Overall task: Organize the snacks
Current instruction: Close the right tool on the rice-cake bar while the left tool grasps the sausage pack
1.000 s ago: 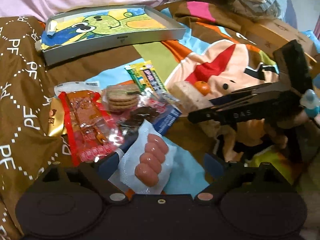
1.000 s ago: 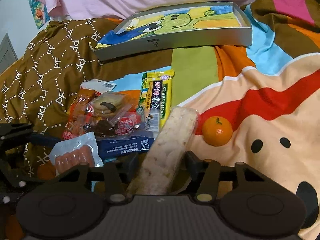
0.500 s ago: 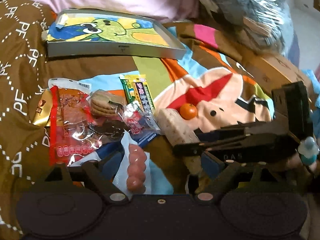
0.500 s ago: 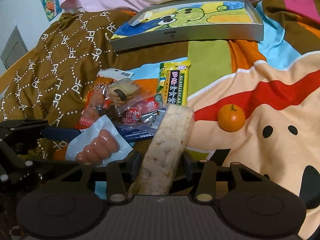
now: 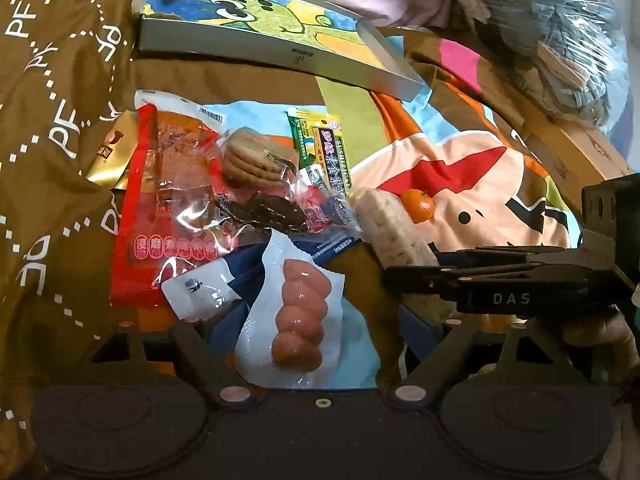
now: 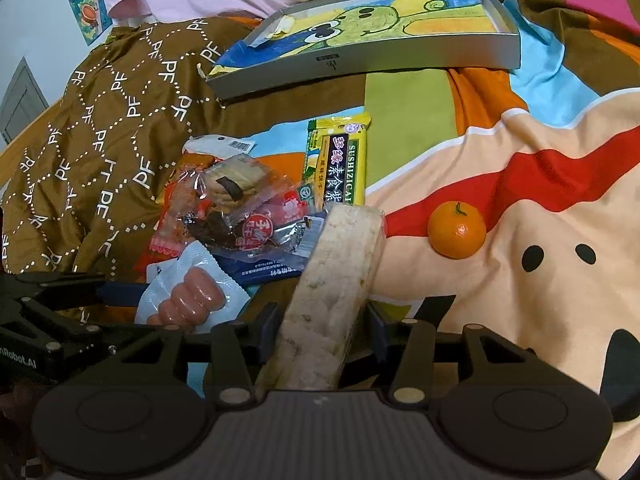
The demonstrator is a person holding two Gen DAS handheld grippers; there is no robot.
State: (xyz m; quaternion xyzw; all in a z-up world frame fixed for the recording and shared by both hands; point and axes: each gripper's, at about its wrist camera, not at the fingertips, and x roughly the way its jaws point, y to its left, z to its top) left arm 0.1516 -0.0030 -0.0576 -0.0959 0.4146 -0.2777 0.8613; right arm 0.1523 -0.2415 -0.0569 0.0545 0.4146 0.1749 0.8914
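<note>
A white pack of pink sausages [image 5: 300, 312] stands between the fingers of my left gripper [image 5: 316, 320], whose jaws are closing. A strip of cloth still shows between the pack and the right pad. In the right wrist view the same sausage pack [image 6: 188, 300] is tipped up beside the left gripper [image 6: 100, 292]. My right gripper [image 6: 322, 320] is shut on a long pale rice-cracker roll [image 6: 340, 272] and holds its near end. That roll [image 5: 396, 228] also juts from the right gripper [image 5: 400, 280] in the left wrist view.
A grey tray [image 5: 280, 56] with a green cartoon liner lies at the back of the bed. A heap of snack packs holds a red pack [image 5: 168, 216], cookies [image 5: 252, 160] and a yellow biscuit pack [image 6: 340, 160]. A mandarin [image 6: 457, 230] rests on the cartoon blanket. A cardboard box [image 5: 580, 152] sits far right.
The left gripper has rolled, so its view has tilted. The sausage pack has risen from flat to upright between the left fingers. The right gripper keeps its grip on the roll.
</note>
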